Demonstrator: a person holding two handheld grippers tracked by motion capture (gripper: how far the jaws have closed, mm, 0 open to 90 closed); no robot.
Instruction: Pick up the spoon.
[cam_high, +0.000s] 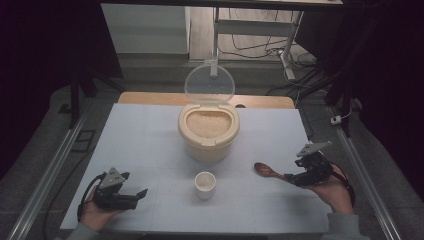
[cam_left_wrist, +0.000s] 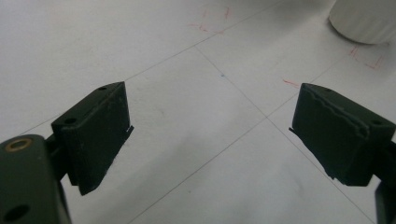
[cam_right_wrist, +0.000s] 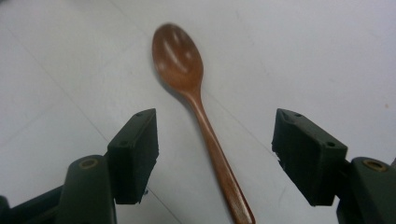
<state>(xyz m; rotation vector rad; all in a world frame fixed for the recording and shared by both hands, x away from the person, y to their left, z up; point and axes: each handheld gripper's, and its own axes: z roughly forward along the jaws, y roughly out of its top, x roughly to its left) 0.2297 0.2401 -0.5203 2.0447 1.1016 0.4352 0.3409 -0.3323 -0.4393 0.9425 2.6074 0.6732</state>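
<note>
From the high view we see a white worktop (cam_high: 150, 135) with a cream tub (cam_high: 208, 131) of pale grain at its middle, its clear lid (cam_high: 209, 83) swung up behind it. Just in front of the tub stands a small white cup (cam_high: 205, 184), apart from it. The left tool (cam_high: 138, 195) lies low at the near left corner, jaws spread, well apart from the cup. The right tool (cam_high: 290, 176) sits at the near right, over the handle end of a wooden spoon (cam_high: 266, 171) lying flat, bowl toward the cup.

In the left gripper view we find our left tool (cam_left_wrist: 210, 128) wide open above bare worktop (cam_left_wrist: 187, 116), gripping nothing; the cup (cam_left_wrist: 364, 21) sits at the far right corner.

In the right gripper view our right tool (cam_right_wrist: 215, 144) stands wide open, the spoon (cam_right_wrist: 201, 112) running up between the jaws, touching neither.
</note>
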